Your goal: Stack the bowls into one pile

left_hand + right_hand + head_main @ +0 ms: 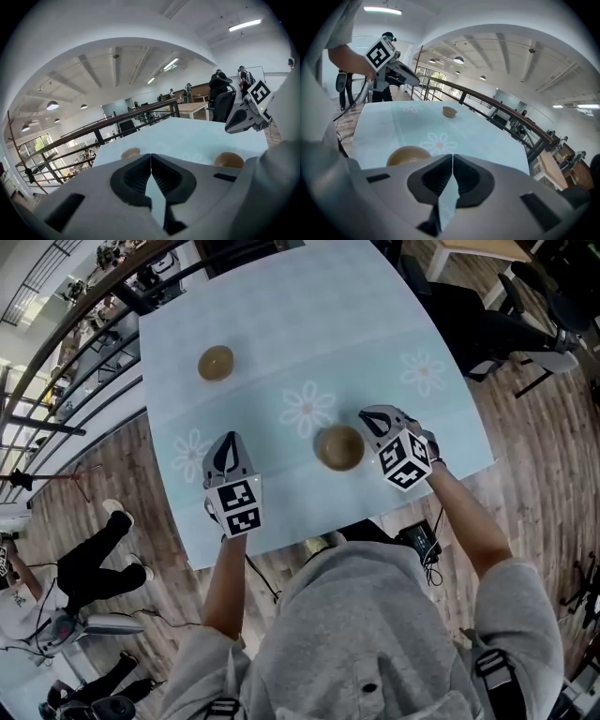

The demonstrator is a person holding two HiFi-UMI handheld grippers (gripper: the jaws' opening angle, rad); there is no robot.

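Not yet started, seemingly; no pile formed. Near bowl [339, 447] lying just beside the right tongs [373, 418], far bowl [216, 363] well apart toward the far left of the surface [309, 324]. Left tongs [229, 444] and right tongs both clenched on nothing, so grasping and stacking left to do.

Looking steeply down from above left tongs [229, 442] and right tongs [370, 416]; riding close behind each, facing across the shared desk [281, 343].
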